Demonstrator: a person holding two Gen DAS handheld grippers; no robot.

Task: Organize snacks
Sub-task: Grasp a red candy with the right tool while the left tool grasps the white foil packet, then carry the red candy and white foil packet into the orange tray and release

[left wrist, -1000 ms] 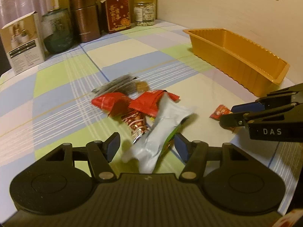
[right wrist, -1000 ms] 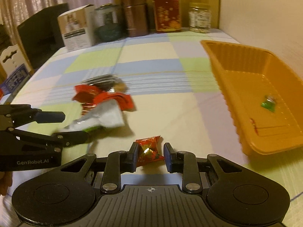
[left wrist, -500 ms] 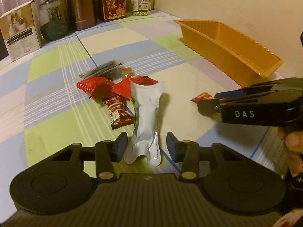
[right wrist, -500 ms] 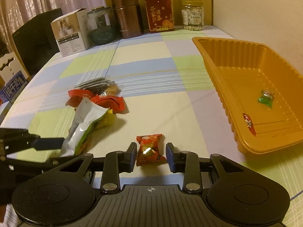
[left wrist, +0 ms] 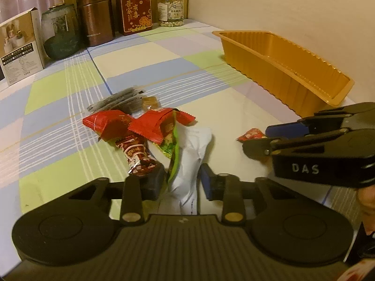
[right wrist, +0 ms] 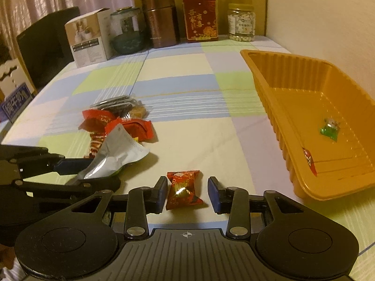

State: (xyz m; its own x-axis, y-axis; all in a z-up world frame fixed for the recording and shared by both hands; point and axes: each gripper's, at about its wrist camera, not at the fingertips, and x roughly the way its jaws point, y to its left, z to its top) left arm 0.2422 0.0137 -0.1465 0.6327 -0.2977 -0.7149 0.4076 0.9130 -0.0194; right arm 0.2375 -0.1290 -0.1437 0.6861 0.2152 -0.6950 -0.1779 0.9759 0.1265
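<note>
Left gripper (left wrist: 181, 181): we have its fingers on either side of the silver pouch (left wrist: 191, 161). The left pad touches the wrapper, the right pad sits just beside it, and whether the grip has closed we cannot tell.
Silver pouch: crumpled, with a green printed side. Its near end lies between our left fingers and its far end leans on the snack pile (left wrist: 138, 126). In the right view it juts up from the left gripper (right wrist: 77, 173) toward the table's middle (right wrist: 119, 154).
Right gripper (right wrist: 188, 190): spread wide, the fingers flanking the red candy (right wrist: 184, 189) with a gap on each side. In the left view it comes in from the right (left wrist: 264, 140), the candy (left wrist: 252, 134) showing at its tips.
Red candy: a twist-wrapped piece lying flat on the cloth, near the tray's front corner but apart from it.
Snack pile: we see red packets, a dark red bar, a dark striped packet and a small tan sweet, heaped left of the candy on the checked cloth (right wrist: 187, 89).
Tray (right wrist: 264, 84): orange, ribbed walls, on the right of the table. Inside lie a green sweet (right wrist: 330, 128) and a small red wrapper (right wrist: 309, 160) against the near wall.
Back of table: a box, a glass jar, a copper canister, a red carton and a nut jar stand in a row.
</note>
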